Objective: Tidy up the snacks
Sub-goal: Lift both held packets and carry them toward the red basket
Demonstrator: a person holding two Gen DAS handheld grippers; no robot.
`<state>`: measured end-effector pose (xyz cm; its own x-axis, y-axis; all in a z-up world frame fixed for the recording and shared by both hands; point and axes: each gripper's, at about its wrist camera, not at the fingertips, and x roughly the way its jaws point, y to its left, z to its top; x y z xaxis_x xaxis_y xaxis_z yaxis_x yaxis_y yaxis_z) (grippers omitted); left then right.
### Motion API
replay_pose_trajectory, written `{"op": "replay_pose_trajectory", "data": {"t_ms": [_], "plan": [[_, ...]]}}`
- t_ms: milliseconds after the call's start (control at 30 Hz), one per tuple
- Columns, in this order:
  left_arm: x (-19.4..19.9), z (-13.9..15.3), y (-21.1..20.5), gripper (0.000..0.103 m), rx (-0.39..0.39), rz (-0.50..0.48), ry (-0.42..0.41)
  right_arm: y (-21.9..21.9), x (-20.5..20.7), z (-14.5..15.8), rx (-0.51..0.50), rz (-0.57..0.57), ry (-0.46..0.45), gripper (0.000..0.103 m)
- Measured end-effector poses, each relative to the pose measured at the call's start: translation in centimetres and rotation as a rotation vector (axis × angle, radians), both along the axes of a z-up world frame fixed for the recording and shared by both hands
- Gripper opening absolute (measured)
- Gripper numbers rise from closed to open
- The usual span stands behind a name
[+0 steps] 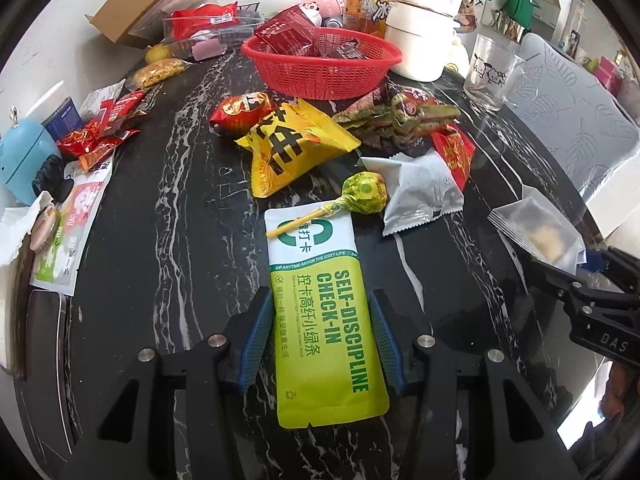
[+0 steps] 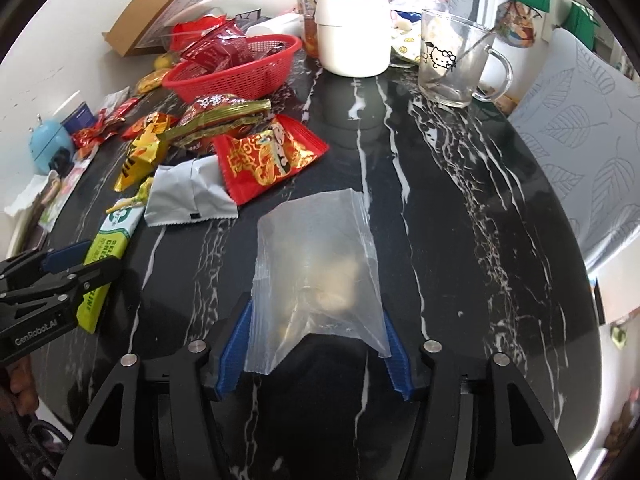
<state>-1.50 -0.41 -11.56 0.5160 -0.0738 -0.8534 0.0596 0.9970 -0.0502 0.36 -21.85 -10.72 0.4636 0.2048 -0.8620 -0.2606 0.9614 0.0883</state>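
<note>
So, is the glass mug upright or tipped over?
Upright: the glass mug stands on its base on the table, mouth up, a spoon inside.

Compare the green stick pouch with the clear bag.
The green stick pouch is opaque, printed and long; the clear bag is see-through, unprinted and wider. The pouch lies flat with a lollipop across its top; the bag stands puffed up. Each sits between a gripper's fingers.

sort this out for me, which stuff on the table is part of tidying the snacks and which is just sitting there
Part of the job: red basket, green stick pack between the left gripper pads, clear snack bag in the right gripper, lollipop, yellow packet, silver pouch.

Just lying about: glass mug, white pot, cardboard box.
</note>
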Motion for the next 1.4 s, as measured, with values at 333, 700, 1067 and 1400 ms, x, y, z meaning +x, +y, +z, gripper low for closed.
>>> {"op": "replay_pose_trajectory", "data": {"t_ms": [333, 700, 1067, 1400], "plan": [[0.3, 0.0, -0.1, 0.049, 0.011, -0.001, -0.002, 0.5, 0.0, 1.9, -0.036, 0.055, -0.095, 0.086], [0.1, 0.1, 0.1, 0.046, -0.010, -0.004, -0.009, 0.7, 2.0, -0.2, 0.043, 0.098, 0.022, 0.056], [-0.4, 0.8, 0.5, 0.044, -0.051, -0.002, -0.006, 0.9, 1.2, 0.2, 0.058, 0.123, 0.010, 0.044], [-1.6, 3.2, 1.1, 0.044, -0.093, -0.011, -0.045, 1.5, 0.6, 1.4, 0.131, 0.150, 0.013, 0.044]]}}
